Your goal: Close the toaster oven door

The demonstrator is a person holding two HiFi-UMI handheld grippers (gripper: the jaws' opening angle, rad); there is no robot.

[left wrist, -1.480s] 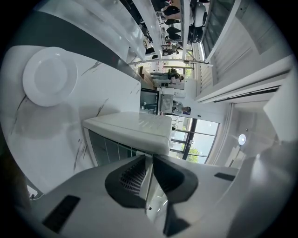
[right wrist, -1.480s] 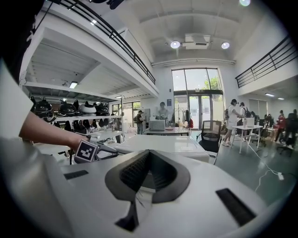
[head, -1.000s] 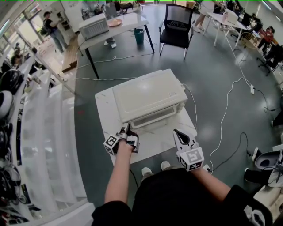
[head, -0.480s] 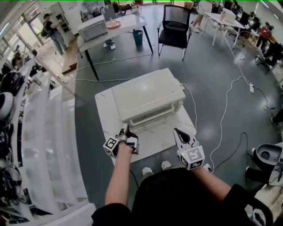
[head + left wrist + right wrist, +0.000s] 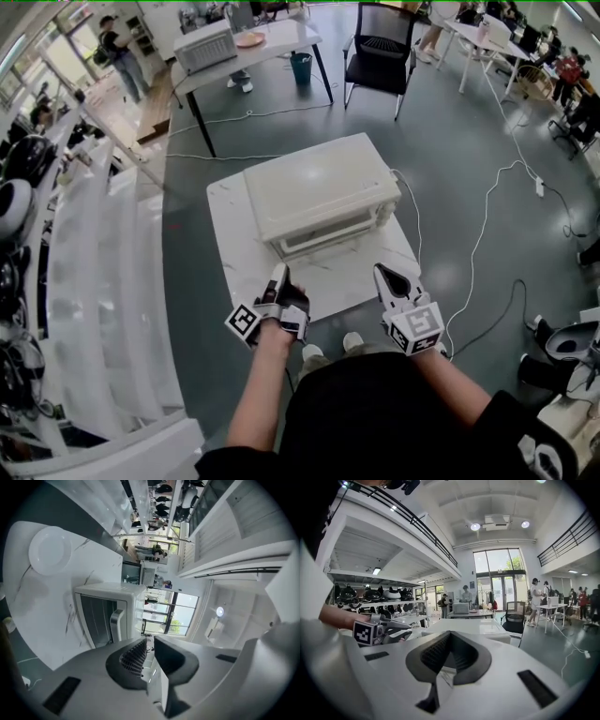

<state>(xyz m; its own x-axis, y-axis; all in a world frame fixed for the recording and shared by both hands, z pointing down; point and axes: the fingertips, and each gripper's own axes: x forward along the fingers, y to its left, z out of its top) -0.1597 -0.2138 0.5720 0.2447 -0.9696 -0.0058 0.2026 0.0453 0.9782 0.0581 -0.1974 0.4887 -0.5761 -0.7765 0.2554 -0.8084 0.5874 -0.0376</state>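
On the white marble table (image 5: 356,277) ahead of me, the toaster oven (image 5: 319,187) sits toward the far side. Its door (image 5: 323,242) faces me and, as far as I can judge, stands upright against the body. My left claw (image 5: 279,274) hangs just near of its left corner, jaws narrowly apart and closing on nothing. My right claw (image 5: 383,274) is pinched together, empty. If there is any gap, I'd press the handle (image 5: 116,623) squarely and gently so the oven doesn't slide.
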